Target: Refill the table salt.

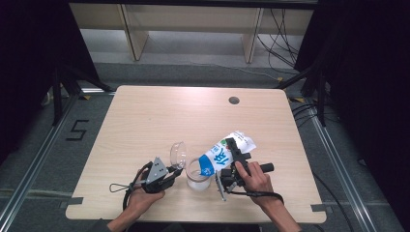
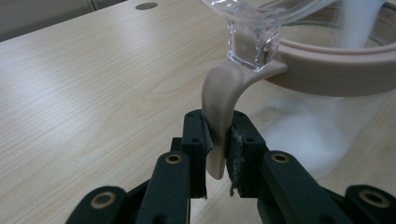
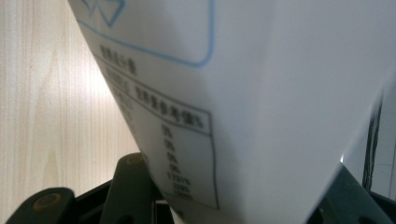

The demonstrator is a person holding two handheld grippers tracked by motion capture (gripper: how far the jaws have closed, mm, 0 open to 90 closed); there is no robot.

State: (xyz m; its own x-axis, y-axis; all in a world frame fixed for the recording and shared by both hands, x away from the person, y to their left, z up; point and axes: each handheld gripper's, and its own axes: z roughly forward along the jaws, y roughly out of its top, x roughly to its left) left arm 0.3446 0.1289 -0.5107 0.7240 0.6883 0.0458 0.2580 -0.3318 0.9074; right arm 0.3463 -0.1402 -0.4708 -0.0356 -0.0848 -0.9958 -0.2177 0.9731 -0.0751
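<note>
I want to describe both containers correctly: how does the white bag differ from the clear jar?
The white bag is opaque, printed in blue, and tilted; the clear jar is see-through and stands upright on the table. The right gripper grips the bag's body; the left gripper grips only the jar's beige tab. Both contain white grains.

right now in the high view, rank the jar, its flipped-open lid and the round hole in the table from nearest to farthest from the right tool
1. Jar: just left of the right tool.
2. Flipped-open lid: farther left, past the jar.
3. Round hole: far side of the table.
</note>
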